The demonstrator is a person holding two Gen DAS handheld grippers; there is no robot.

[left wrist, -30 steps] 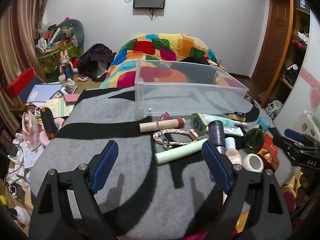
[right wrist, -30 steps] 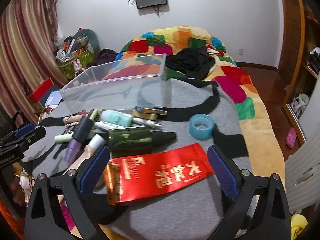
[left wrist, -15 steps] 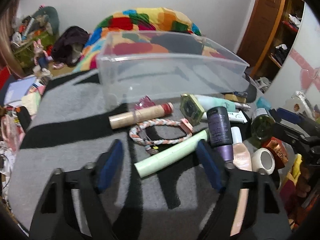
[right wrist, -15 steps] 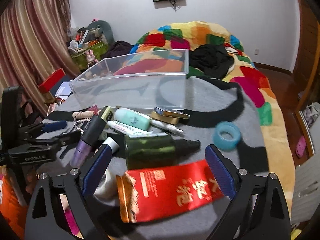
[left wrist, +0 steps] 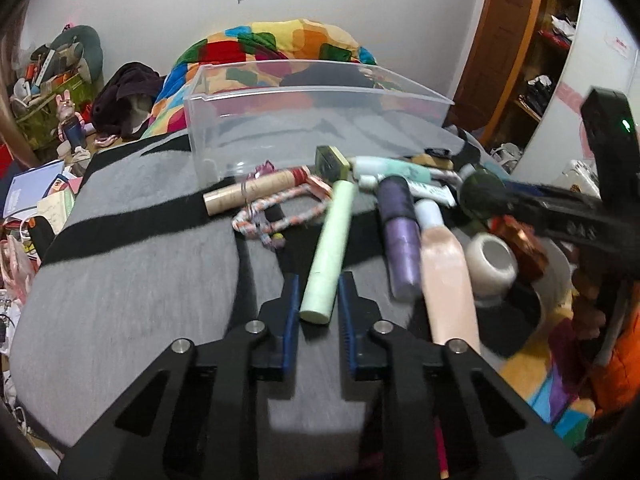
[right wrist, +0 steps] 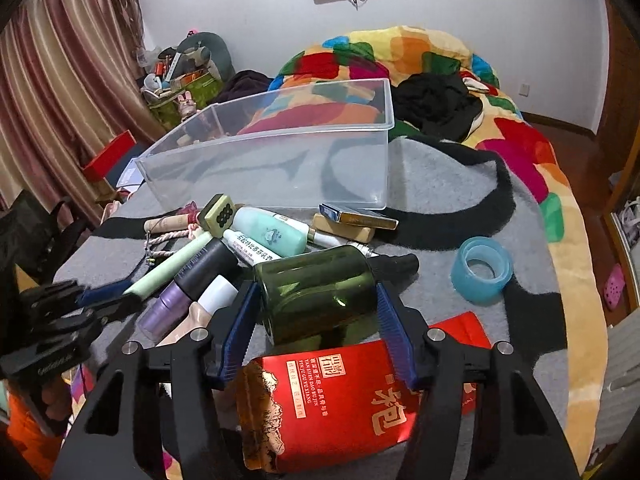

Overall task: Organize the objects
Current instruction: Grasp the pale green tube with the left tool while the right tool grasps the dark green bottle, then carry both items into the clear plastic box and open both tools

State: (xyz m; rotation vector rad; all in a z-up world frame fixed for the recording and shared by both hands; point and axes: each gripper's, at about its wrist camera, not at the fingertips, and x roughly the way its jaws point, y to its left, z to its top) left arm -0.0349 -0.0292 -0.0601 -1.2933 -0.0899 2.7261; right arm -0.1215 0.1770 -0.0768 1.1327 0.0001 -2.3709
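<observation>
A pale green tube (left wrist: pixel 332 240) lies on the grey blanket, its near end between the blue pads of my left gripper (left wrist: pixel 319 280), whose jaws are closing and press on it. My right gripper (right wrist: pixel 317 288) is closing too, with both pads against the sides of a dark green glass bottle (right wrist: pixel 316 292) that lies over a red packet (right wrist: pixel 332 396). Behind the pile stands a clear plastic bin (right wrist: pixel 280 160), which looks empty. In the right wrist view, the left gripper (right wrist: pixel 104 304) shows at the left edge with the tube (right wrist: pixel 172 264) in it.
Beside the tube lie a purple bottle (left wrist: pixel 400 236), a peach bottle (left wrist: pixel 444 276), a white tape roll (left wrist: pixel 490 264), a braided rope (left wrist: pixel 280 212) and a cork-coloured tube (left wrist: pixel 256 194). A blue tape roll (right wrist: pixel 482 276) sits right of the green bottle. A colourful quilt lies beyond the bin.
My left gripper came down and narrowed from wide open onto the pale green tube's end. My right gripper moved forward over the red packet and narrowed around the green bottle.
</observation>
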